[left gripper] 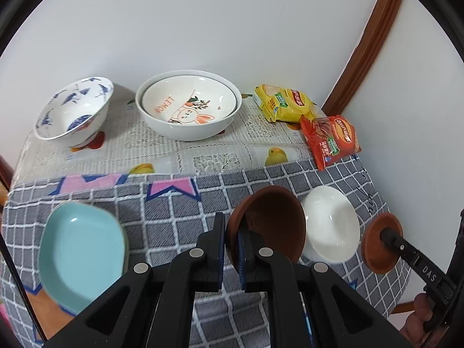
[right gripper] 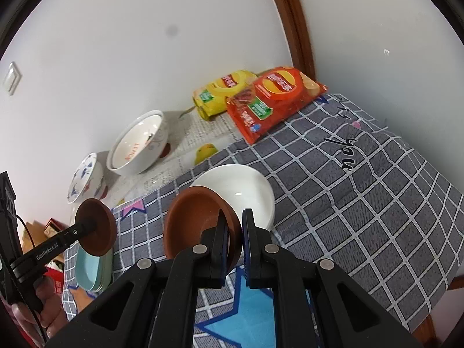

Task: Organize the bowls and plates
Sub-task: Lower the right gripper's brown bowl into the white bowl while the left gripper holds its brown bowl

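Note:
My left gripper is shut on the rim of a brown bowl and holds it above the checked cloth. My right gripper is shut on the rim of a second brown bowl. Each held bowl shows in the other view: the right one and the left one. A white bowl sits on the cloth just behind them and also shows in the right wrist view. A light blue plate lies at the front left. Farther back stand a blue-patterned bowl and a rabbit plate inside a large white bowl.
A yellow snack bag and a red snack bag lie at the back right by the wall. A wooden door frame stands behind them. The table's right edge is close to the right gripper.

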Demonstrator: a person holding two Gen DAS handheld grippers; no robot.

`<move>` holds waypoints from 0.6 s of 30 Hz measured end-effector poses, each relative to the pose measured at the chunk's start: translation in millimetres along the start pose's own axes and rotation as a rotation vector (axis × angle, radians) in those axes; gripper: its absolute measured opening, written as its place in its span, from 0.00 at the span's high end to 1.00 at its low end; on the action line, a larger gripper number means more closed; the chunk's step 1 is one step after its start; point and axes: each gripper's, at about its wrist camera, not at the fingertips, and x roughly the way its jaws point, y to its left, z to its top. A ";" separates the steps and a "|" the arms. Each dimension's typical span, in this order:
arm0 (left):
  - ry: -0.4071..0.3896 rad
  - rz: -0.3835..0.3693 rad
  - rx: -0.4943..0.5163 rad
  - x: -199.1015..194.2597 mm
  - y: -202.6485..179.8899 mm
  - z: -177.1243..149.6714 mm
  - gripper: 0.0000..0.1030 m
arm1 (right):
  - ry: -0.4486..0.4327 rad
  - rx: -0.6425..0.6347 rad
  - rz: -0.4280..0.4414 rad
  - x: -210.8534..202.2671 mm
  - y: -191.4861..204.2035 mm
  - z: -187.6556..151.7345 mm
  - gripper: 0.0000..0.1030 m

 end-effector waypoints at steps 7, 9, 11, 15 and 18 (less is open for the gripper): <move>0.005 -0.008 0.036 31.9 -13.3 23.9 0.93 | -0.005 -0.012 -0.067 19.3 -7.0 8.9 0.91; 0.008 -0.004 0.036 39.9 -14.7 26.2 0.93 | -0.001 -0.012 -0.078 24.8 -8.9 10.8 0.91; 0.021 -0.017 0.027 49.6 -14.0 27.7 0.93 | 0.011 0.000 -0.071 29.9 -11.3 12.7 0.91; 0.027 -0.035 0.022 59.0 -12.6 27.7 0.93 | 0.012 -0.005 -0.093 33.9 -11.8 13.6 0.91; 0.034 -0.046 0.020 63.6 -11.0 27.1 0.93 | 0.018 -0.007 -0.098 36.1 -12.4 12.7 0.91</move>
